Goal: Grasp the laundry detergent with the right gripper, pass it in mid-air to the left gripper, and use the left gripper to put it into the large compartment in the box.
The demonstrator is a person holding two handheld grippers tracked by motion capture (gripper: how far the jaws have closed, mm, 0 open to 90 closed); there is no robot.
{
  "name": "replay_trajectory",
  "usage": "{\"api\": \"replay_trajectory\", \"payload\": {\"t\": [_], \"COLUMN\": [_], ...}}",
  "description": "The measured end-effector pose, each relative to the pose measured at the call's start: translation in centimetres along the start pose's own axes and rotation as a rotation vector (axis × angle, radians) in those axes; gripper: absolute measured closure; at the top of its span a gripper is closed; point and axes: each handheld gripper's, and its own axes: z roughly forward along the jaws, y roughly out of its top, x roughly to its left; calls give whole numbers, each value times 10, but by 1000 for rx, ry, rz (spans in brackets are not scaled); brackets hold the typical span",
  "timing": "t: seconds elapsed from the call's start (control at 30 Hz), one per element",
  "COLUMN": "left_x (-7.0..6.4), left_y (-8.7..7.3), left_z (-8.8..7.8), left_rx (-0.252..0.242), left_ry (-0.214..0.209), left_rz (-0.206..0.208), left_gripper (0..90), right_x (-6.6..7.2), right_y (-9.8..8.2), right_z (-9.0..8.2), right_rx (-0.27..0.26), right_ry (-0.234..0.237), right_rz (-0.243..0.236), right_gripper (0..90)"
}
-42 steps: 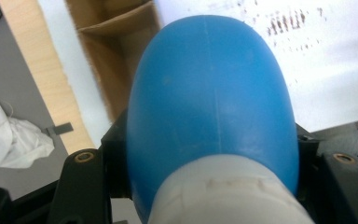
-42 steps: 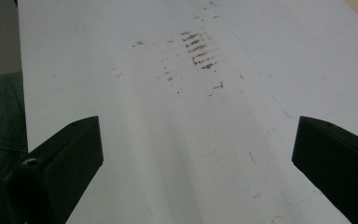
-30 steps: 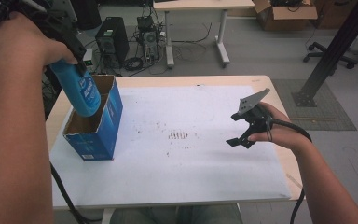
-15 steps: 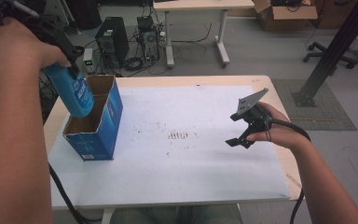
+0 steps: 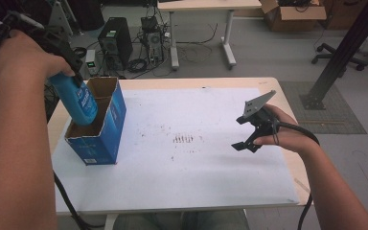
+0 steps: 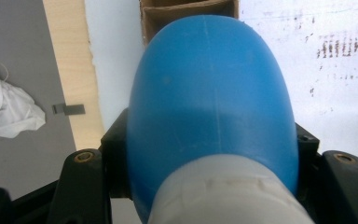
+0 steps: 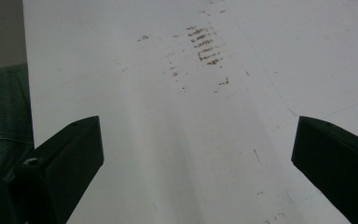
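The left gripper [image 5: 69,72] is clamping the blue bottle [image 5: 76,99] near its white cap end, jaws pressed on both sides of the body, and is holding it tilted, base down, over the open top of the blue cardboard box [image 5: 106,132] standing at the far left of the table [image 5: 278,86]. The bottle's base is sitting just inside the box's mouth, in the nearer of the two compartments split by a cardboard divider, while most of its length is standing above the rim. The main risk, as I judge it, is the tilt: if the bottle is going down at this slant, its lower edge could be catching on the divider or the box wall, and since the light, unheld box is free to slide on the white sheet [image 5: 196,167], it could be tipping or skidding toward the table's left edge. A smooth, rounded plastic body gripped so near the cap could also be pivoting or slipping in the jaws. The bottle is looking glossy, bright blue and oval in section, with a faint mould seam down its side and a printed label. The right gripper [image 5: 245,132] is hovering over the right of the table, jaws spread apart and holding nothing, too far off to be steadying the box.
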Motion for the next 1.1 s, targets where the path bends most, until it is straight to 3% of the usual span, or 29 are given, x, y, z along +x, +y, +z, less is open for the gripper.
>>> {"api": "replay_trajectory", "payload": {"t": [0.9,1.1], "left_x": [5,3], "left_y": [6,8], "left_z": [64,76], "left_rx": [50,54], "left_ry": [-16,-3], "left_rz": [5,6], "left_gripper": [383,383], "right_x": [3,3], "right_y": [-1,0], "right_z": [3,4], "right_rx": [-6,-10], "right_ry": [4,8], "right_rz": [2,1], "right_gripper": [24,23]}}
